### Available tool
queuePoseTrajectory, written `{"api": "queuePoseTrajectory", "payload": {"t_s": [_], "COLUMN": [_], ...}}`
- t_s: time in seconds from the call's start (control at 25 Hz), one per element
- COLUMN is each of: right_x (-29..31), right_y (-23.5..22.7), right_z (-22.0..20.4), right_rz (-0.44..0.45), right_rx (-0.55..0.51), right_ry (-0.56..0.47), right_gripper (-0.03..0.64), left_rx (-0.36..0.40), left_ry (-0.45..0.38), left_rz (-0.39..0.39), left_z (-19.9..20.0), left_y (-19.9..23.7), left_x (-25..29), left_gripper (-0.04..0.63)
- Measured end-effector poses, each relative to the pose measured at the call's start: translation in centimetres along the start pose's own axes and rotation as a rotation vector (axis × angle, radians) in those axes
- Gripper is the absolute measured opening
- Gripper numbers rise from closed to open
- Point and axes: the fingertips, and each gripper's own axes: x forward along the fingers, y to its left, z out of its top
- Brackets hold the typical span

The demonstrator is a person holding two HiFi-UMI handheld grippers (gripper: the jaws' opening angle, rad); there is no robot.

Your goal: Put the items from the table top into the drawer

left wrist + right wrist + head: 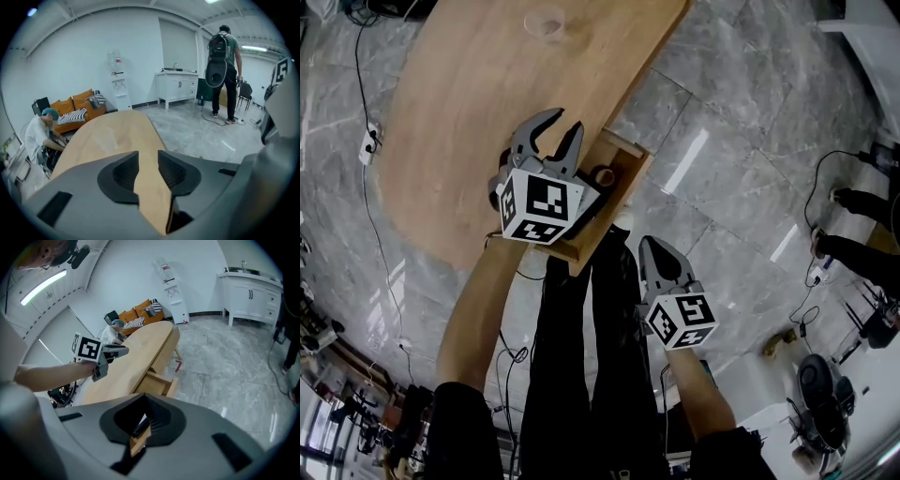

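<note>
a clear cup (544, 23) stands on the wooden table (469, 112), well ahead of the left gripper (570, 119). that gripper's jaws stand apart with nothing between them; only bare table top shows through the gap. just to the right of those jaws the drawer (623, 155) is open at the table's edge, with a round brown thing (603, 175) inside it. the right gripper (650, 244) hangs off the table over the grey floor (722, 141), the drawer ahead of its jaws, which are together and empty.
</note>
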Motion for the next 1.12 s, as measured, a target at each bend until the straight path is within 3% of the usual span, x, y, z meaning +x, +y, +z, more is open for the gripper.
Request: {"api": "queuePoseTrajectory", "payload": {"t_s": [0.36,0.6,0.96,1.12], "right_x": [1.4,2.0,1.0,0.5], "right_y": [0.2,0.6,-0.4,-0.7], "right_z": [0.7,1.6,2.7,2.2], "right_rz": [-0.013,-0.01,-0.045,-0.059], "right_rx": [0.005,0.002,0.035,0.053], "right_ry": [0.032,0.033,0.008,0.01], "right_gripper": [0.009,0.009,0.009,0.009], "left_rx": [0.246,0.349,0.462,0.474], "left_ry": [0.033,0.075,0.186,0.216], "left_rz": [0.02,0.021,-0.002,-0.018], "left_z": [2.4,3.0,2.6,2.3], "left_y": [6.5,9.4,11.9,12.2], "left_x": [3.6,5.3,8.2,8.8], "left_gripper": [0.144,0.146,0.144,0.135]}}
